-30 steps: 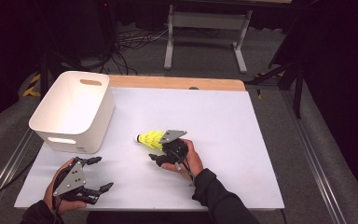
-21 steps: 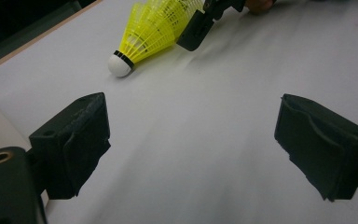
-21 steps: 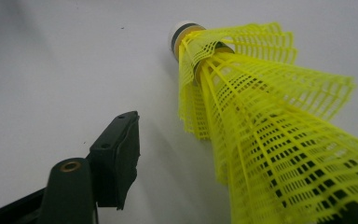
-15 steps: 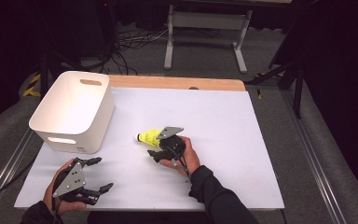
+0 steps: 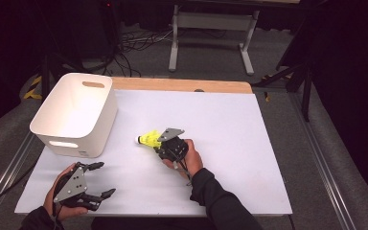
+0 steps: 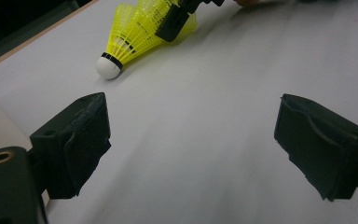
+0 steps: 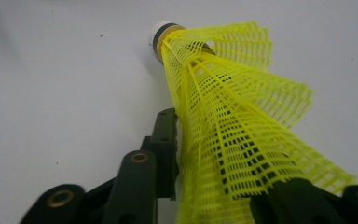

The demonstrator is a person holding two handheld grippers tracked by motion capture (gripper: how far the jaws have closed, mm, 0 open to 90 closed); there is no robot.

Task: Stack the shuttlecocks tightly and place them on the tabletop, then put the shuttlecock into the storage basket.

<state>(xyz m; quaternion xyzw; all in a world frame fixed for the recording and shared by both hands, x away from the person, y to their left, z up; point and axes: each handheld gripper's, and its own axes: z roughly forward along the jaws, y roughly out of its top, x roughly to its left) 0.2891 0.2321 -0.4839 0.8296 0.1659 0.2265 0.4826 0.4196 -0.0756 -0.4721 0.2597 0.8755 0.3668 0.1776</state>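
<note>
Nearest, left gripper resting on the white surface with jaws wide apart and bare; mid-surface, right gripper, jaws just closing, clamped on the shuttlecock, skirt squashed in its own view; farther left, white bin.

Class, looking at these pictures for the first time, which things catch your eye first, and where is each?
The bright yellow shuttlecock stands out mid-table on the white sheet, its skirt squeezed between the right tongs, which have just been closing on it. A white bin sits at the table's far left, and the left tongs rest open near the front edge.
</note>
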